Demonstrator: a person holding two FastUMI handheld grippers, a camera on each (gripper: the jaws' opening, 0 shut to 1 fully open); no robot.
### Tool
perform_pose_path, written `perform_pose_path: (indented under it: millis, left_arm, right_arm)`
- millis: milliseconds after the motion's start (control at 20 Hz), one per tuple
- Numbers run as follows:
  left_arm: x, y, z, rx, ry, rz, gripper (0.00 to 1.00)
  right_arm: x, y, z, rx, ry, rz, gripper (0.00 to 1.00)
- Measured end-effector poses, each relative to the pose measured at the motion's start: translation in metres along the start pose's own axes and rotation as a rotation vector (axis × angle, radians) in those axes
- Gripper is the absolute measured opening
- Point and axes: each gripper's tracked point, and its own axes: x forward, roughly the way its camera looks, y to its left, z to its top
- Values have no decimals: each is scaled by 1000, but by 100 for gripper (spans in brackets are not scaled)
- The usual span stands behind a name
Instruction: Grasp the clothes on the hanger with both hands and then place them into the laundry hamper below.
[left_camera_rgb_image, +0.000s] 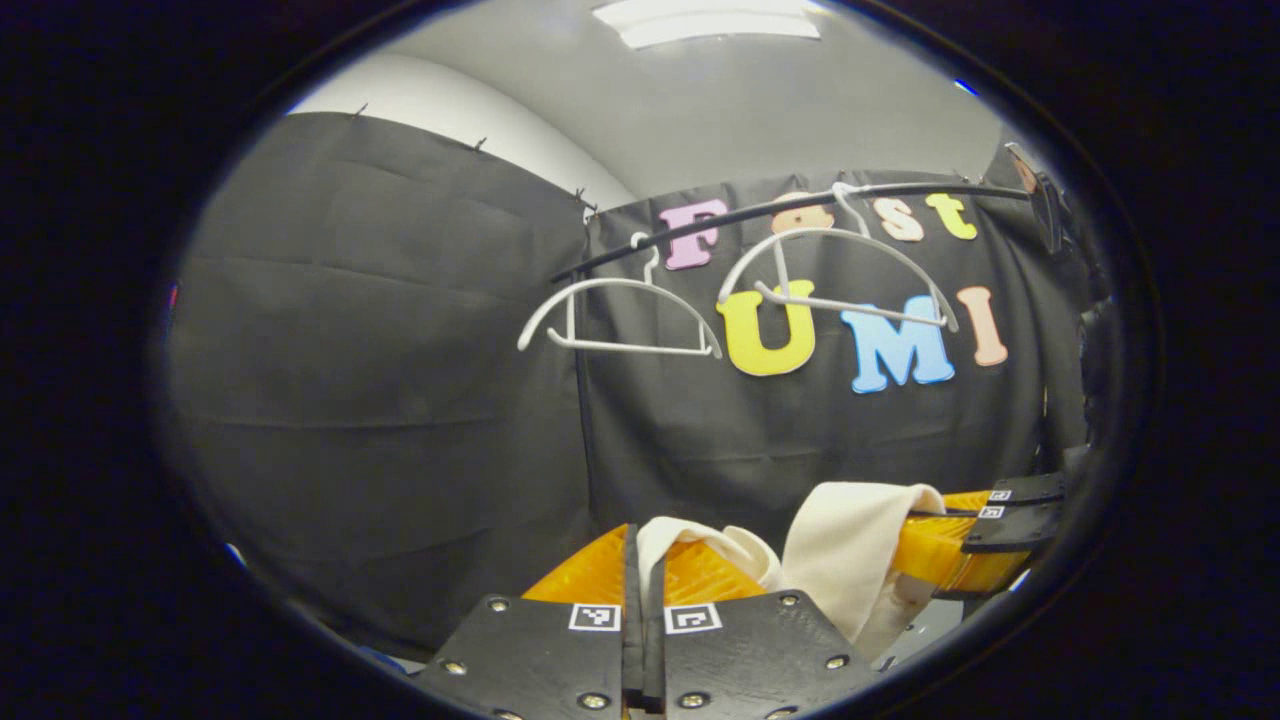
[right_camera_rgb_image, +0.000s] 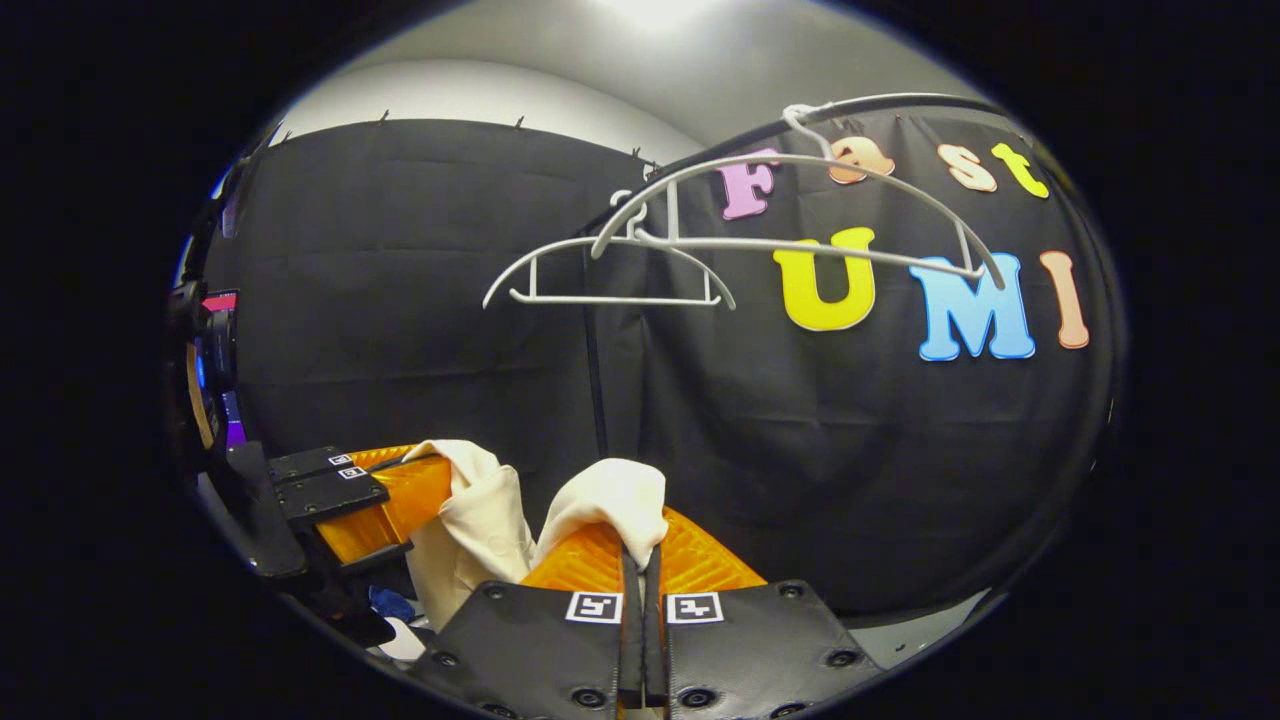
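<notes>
Nearest in the left gripper view, the left gripper (left_camera_rgb_image: 645, 560) has its two fingers drawn together on a fold of the cream garment (left_camera_rgb_image: 850, 560), which pokes up between the tips and drapes off to the right. There the right gripper (left_camera_rgb_image: 950, 545) pinches another part of the same cloth. In the right gripper view the picture mirrors this: the right gripper's fingers are closed on a bunched cream fold at their tips, and the left gripper shows at the lower left, clamped on the other end, with the garment sagging between the two. Farther back and higher, two white hangers (left_camera_rgb_image: 620, 315) hang bare on the dark rail (left_camera_rgb_image: 800, 205) against the black cloth wall, so the garment looks to be free of them and carried low. The hamper cannot be made out (it presumably sits beneath the grippers, out of the cameras' forward gaze). The risk from here, as I judge it, lies in the release: each grip holds only a small pinch of soft cloth, so a fold could slip out early, or one side could let go before the other and leave the garment hanging over the hamper's rim. Lowering blind could also drop it beside the hamper.
</notes>
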Motion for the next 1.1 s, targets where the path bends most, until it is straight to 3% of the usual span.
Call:
perform_pose_path:
  millis: [300, 800, 1100]
  left_arm:
    - [1, -4, -99, -22, 100, -1, 1]
    - [25, 3, -263, -42, 352, 72, 1]
    - [18, -9, -340, -11, 503, 35, 1]
  right_arm:
    - [19, -10, -92, 10, 110, -28, 2]
    - [45, -42, -233, 72, 286, -154, 2]
    - [46, -38, -313, 106, 437, -185, 2]
